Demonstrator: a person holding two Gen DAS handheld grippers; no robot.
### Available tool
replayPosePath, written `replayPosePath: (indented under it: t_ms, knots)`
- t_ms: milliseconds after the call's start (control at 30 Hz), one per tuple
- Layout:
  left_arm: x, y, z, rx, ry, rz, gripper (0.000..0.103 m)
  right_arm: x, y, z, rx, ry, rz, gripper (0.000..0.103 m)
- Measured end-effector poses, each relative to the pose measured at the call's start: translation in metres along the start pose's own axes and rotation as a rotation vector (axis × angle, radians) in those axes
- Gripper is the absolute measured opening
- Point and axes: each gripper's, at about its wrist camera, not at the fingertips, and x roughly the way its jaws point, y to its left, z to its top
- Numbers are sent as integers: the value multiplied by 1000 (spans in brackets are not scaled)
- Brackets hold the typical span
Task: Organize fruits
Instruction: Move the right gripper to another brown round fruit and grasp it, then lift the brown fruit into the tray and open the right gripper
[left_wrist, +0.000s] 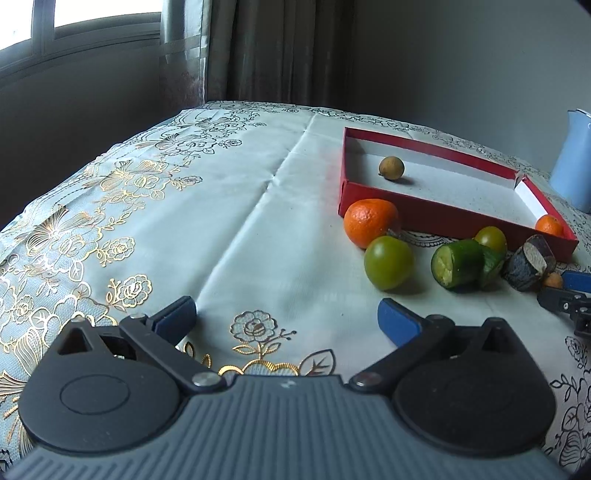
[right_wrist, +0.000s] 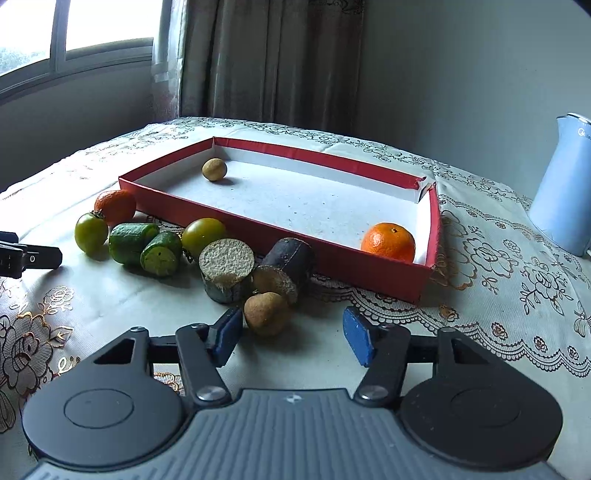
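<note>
Red shallow box (right_wrist: 369, 275) is sitting on the counter (right_wrist: 480, 280), which is wearing a pale cloth with floral print. Inside the box: one small brown round fruit (right_wrist: 214, 169) is lying near the far left corner, and one orange mandarin (right_wrist: 388, 242) is resting in the near right corner against the wall.

Outside, along the box's near wall, the loose items are lying in a row: a second mandarin (right_wrist: 115, 206) touching the box's left corner, a green tomato (right_wrist: 91, 232) just beside it, two green cucumber pieces (right_wrist: 144, 245) side by side, another green tomato (right_wrist: 202, 232) behind them, and two dark-skinned cut root pieces (right_wrist: 255, 271) with pale cut faces, touching each other.

A brown round fruit (right_wrist: 266, 313) is lying on the cloth just in front of the root pieces. The right gripper (right_wrist: 291, 341) is hovering low with its jaws partly open; this fruit is sitting just ahead of them, nearer the left pad, and neither pad is touching it.

The left gripper (left_wrist: 286, 321) is standing over bare cloth, jaws wide open and holding nothing. A pale blue kettle (right_wrist: 565, 195) is standing at the far right.
</note>
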Motion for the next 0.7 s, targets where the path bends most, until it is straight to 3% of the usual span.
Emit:
replayPosePath:
  t_ms: [700]
  knots:
    - [0,0,-1,0,-1,1,103,1,8,3,-11,-4,47,28]
